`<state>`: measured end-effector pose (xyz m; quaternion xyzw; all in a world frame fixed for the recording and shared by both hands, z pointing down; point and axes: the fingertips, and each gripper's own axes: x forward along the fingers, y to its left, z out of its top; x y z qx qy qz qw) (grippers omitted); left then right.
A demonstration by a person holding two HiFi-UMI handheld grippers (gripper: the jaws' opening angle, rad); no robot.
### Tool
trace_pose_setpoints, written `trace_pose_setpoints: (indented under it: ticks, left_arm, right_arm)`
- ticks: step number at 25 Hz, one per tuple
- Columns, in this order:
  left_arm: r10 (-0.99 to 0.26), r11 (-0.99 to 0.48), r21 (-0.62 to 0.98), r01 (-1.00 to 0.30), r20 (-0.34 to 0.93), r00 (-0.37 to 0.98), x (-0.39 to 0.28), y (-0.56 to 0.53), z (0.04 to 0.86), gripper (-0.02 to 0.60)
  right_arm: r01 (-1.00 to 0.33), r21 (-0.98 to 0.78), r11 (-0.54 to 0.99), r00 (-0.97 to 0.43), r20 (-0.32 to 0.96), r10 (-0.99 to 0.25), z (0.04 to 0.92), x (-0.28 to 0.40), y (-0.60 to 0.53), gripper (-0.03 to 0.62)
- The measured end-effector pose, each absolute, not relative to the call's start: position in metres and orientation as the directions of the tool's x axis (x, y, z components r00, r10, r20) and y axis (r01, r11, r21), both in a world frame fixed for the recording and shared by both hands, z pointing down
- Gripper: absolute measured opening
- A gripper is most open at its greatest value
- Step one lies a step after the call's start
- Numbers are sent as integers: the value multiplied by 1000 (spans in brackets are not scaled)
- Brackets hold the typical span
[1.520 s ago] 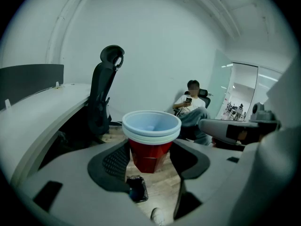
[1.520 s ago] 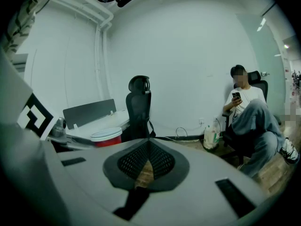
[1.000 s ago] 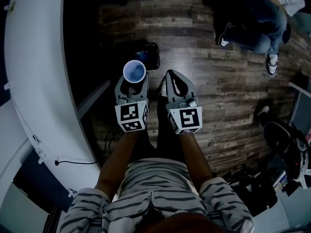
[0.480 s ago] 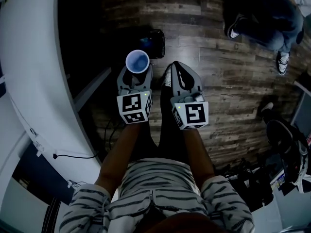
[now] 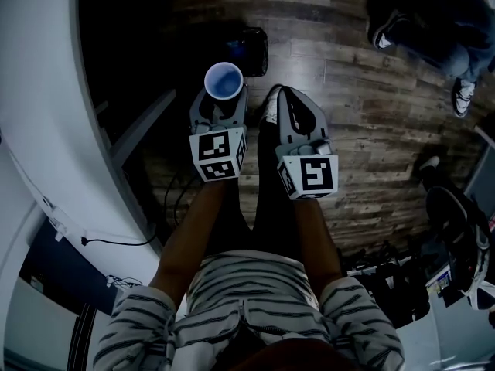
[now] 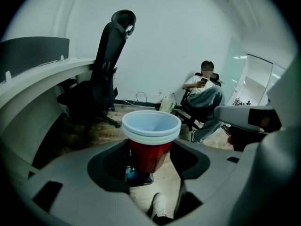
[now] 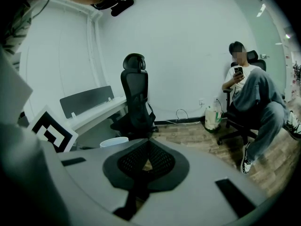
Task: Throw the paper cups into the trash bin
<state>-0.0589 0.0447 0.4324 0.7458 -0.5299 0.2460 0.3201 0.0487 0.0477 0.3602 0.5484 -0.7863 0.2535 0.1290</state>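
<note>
Dark wood-plank floor (image 5: 371, 153) fills most of the head view, with a white curved desk (image 5: 39, 91) sweeping down the left side. Next over, the left gripper (image 5: 222, 103) has its jaws spread wide and clamped round the sides of the red paper cups with white insides (image 5: 223, 79). There look to be two, nested and held upright, mouth up. Just above and right of them on the floor sits the small black trash bin (image 5: 251, 49). In the left gripper view it peeks out below the cups' base. The right gripper (image 5: 285, 103) hangs beside its mate, jaws pressed together with nothing in them. A seated person (image 5: 433, 29) is way off at the top right.

So I'd say this is the carry-to-the-bin step, nearly at the drop. The next move needs the cups lined up over the bin's opening, which is pretty narrow, and only then the jaws let go.

Versus a second ago: both hands seem to have sunk toward the floor, the bin has slid up the frame, and the grip looks unchanged.
</note>
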Motion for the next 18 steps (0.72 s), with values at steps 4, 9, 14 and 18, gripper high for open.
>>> trace_pose_setpoints:
  ticks: [4, 9, 14, 18]
  left_arm:
    - [-620, -227, 217, -949, 719, 313, -61, 45, 453, 285]
    - [-595, -216, 221, -951, 742, 308, -64, 47, 475, 285]
    - [-560, -215, 220, -951, 771, 305, -62, 48, 501, 284]
    - [-530, -208, 229, -951, 791, 307, -60, 47, 527, 285]
  right_arm:
    - [-927, -260, 270, -368, 485, -794, 374, 47, 47, 11]
    - [-927, -268, 262, -366, 504, -782, 389, 43, 48, 9]
    - [-927, -272, 258, -367, 516, -774, 403, 43, 45, 9]
    - [-927, -280, 251, -366, 523, -769, 414, 45, 43, 9]
